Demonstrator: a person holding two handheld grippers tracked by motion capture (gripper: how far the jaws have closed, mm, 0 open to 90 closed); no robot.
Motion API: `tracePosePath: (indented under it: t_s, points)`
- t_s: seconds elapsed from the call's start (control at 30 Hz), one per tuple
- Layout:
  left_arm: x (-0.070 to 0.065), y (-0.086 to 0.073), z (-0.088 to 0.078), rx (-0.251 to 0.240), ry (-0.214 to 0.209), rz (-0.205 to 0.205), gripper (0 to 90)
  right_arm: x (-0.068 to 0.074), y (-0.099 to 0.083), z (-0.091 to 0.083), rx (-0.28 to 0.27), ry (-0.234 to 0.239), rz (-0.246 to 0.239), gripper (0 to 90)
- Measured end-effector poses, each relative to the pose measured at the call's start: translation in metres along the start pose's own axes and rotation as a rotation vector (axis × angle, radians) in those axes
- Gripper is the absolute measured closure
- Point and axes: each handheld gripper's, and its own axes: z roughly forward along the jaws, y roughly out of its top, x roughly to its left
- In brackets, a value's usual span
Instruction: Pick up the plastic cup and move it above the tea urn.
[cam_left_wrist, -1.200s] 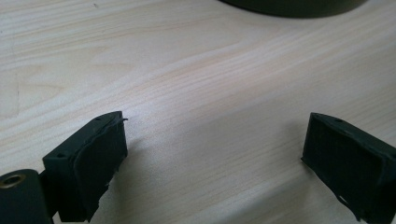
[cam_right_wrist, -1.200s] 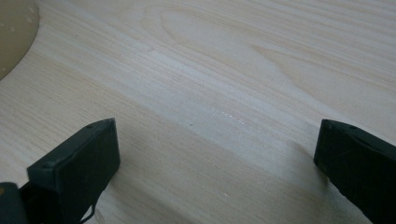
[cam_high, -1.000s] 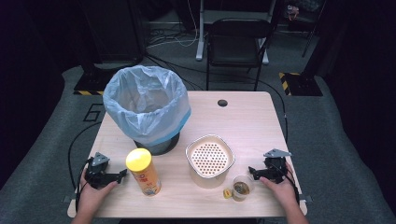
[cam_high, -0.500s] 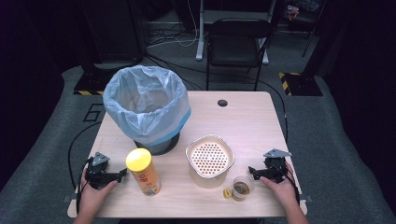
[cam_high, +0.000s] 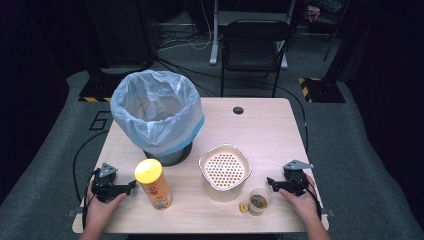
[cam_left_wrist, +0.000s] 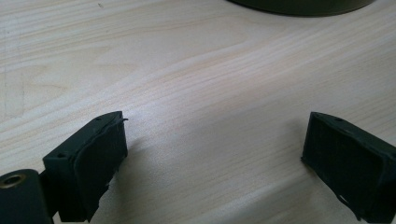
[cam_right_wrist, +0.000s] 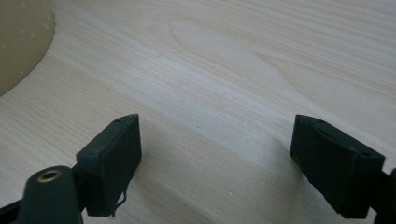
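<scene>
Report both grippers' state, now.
Left gripper: open, holding nothing, over bare table.
Right gripper: open, holding nothing.

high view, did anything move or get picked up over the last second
Nothing visibly changed. The left tongs and right tongs rest open on the table, holding nothing. The yellow-lidded can, bin, perforated bowl and small cup sit where they were.
</scene>
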Motion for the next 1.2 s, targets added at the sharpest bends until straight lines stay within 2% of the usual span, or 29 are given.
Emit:
tracePosePath:
  t_s: [0.07, 0.13, 0.23, 0.37, 0.5, 0.63, 0.93, 1.07, 1.2]
  points:
    - [0.000, 0.001, -0.001, 0.018, -0.003, 0.002, 6.2, 0.000, 0.001, -0.002, 0.012, 0.004, 0.006, 20.7]
    - [0.000, 0.001, -0.001, 0.019, -0.002, 0.002, 6.2, 0.000, 0.001, -0.004, 0.007, 0.003, -0.005, 22.1]
    - [-0.001, 0.000, -0.002, 0.029, -0.005, -0.007, 6.2, 0.001, 0.001, -0.009, 0.008, 0.004, 0.006, 23.2]
    - [-0.002, 0.000, -0.002, 0.028, 0.000, -0.014, 6.4, 0.002, 0.003, -0.014, 0.001, -0.004, -0.014, 24.2]
    - [-0.002, 0.000, -0.002, 0.020, 0.004, -0.011, 6.3, 0.005, 0.007, -0.024, -0.016, 0.003, -0.007, 25.6]
    - [-0.002, 0.000, -0.002, 0.020, 0.005, -0.013, 6.4, 0.008, 0.011, -0.031, -0.023, 0.006, -0.035, 25.7]
    - [-0.003, 0.000, -0.001, 0.007, 0.013, -0.018, 6.4, 0.016, 0.025, -0.047, -0.046, 0.041, -0.050, 25.6]
    - [-0.003, 0.000, -0.001, 0.006, 0.016, -0.022, 6.4, 0.018, 0.030, -0.054, -0.051, 0.056, -0.042, 25.6]
    - [-0.003, 0.000, -0.001, 0.005, 0.017, -0.023, 6.4, 0.019, 0.036, -0.062, -0.079, 0.077, -0.036, 25.6]
